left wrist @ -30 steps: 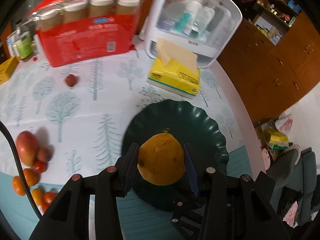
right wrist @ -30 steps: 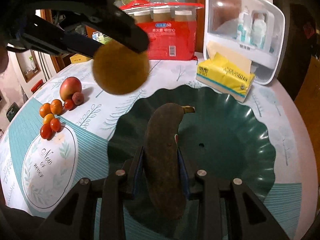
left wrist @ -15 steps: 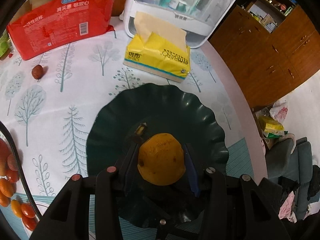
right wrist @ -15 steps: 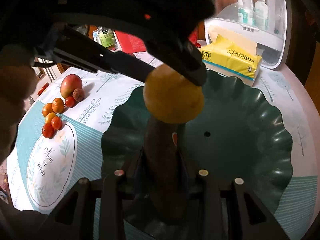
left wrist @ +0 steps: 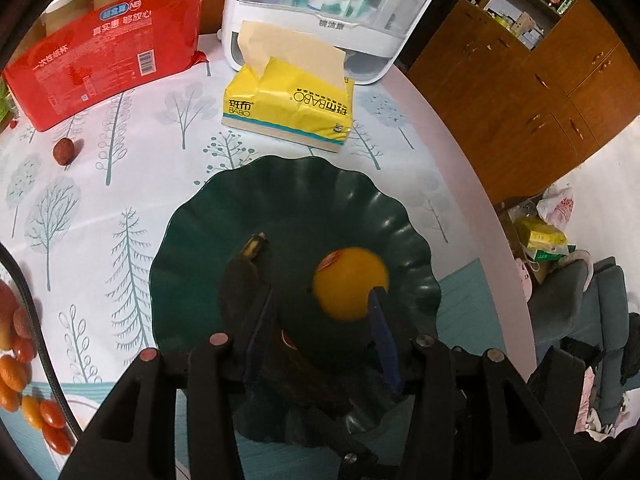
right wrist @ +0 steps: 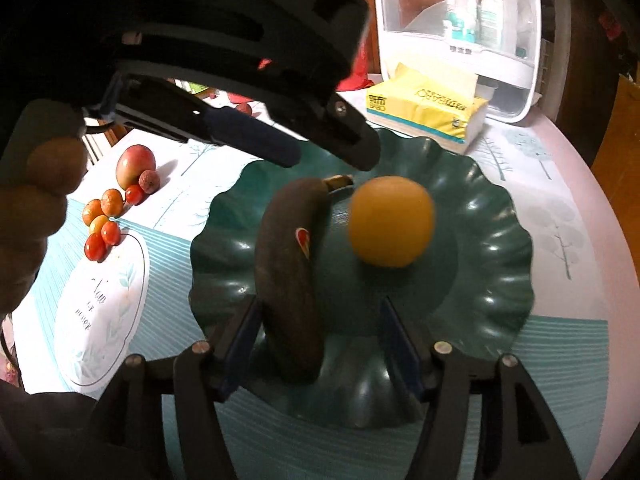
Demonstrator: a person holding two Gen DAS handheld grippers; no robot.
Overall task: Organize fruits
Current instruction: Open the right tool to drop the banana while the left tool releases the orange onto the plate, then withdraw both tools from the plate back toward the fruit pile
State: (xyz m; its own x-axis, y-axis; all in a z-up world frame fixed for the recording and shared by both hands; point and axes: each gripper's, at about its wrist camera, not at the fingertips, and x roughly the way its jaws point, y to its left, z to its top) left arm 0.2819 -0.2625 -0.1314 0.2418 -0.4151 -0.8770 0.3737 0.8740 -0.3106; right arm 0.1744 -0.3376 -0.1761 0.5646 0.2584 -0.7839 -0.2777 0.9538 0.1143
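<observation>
Both claws stand released over the dark green plate (right wrist: 500, 216) on the worktop (left wrist: 132, 128), their jaws having just been opening. Left claw (left wrist: 320, 312) has let go the orange (left wrist: 350, 282), blurred, on the plate's right half; right claw (right wrist: 320, 316) straddles the blackened banana (right wrist: 290, 276) lying left of it. Small fruits (right wrist: 104, 220) sit far left of the plate.

- orange (right wrist: 391, 221) blurred in both views, edges smeared
- banana (left wrist: 240, 280) lower half hidden behind left gripper finger, left wrist view
- fruit pile (left wrist: 16, 364) cut off at left edge
- bottles in white organizer (right wrist: 456, 36) too small to read
</observation>
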